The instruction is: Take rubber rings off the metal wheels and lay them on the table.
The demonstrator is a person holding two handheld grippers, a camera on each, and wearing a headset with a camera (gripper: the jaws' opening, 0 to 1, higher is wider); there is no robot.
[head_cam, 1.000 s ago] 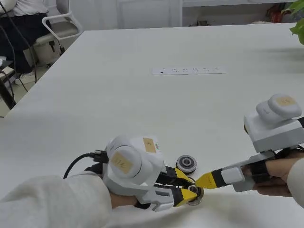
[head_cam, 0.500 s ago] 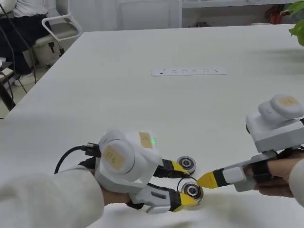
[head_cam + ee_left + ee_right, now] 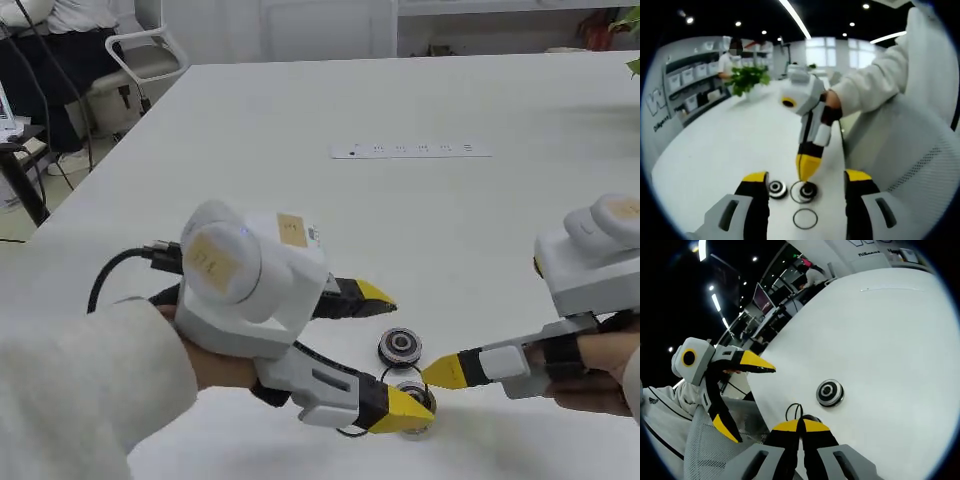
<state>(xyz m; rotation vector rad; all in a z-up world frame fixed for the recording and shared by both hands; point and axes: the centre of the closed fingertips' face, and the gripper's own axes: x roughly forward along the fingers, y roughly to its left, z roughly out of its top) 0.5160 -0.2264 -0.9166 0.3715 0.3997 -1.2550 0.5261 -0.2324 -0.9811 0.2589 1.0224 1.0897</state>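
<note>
Overall, the bench [image 3: 300, 220] carried two metal wheels and two rubber rings. Two grippers were in use, one per hand.

The left gripper [image 3: 390, 352] stood with its jaws spread wide and held nothing; both wheels lay in the gap between its jaws. The right gripper [image 3: 445, 372] had its jaws closed together, with the tip at the nearer wheel [image 3: 420, 393]. Whether it pinched a ring could not be told. The farther wheel [image 3: 400, 347] stood just beside the nearer one, apart from both grippers, and showed a dark outer band.

The left gripper view showed both rings at once. The loose ring [image 3: 791, 192] lay flat around the nearer wheel [image 3: 808, 190], wider than the wheel itself. The free ring [image 3: 793, 219] lay alone on the bench, near that wheel and between the left jaws. The farther wheel [image 3: 776, 188] sat beside the left jaw tip.

In the head view, the lower left jaw covered part of the nearer wheel and most of the free ring. In the right gripper view, that gripper's own jaws hid most of the nearer wheel, and a thin black loop of ring [image 3: 790, 412] rose beside the tip. The farther wheel [image 3: 830, 392] was fully clear there.

The head view alone showed a white power strip [image 3: 410, 150], well apart from the wheels.
</note>
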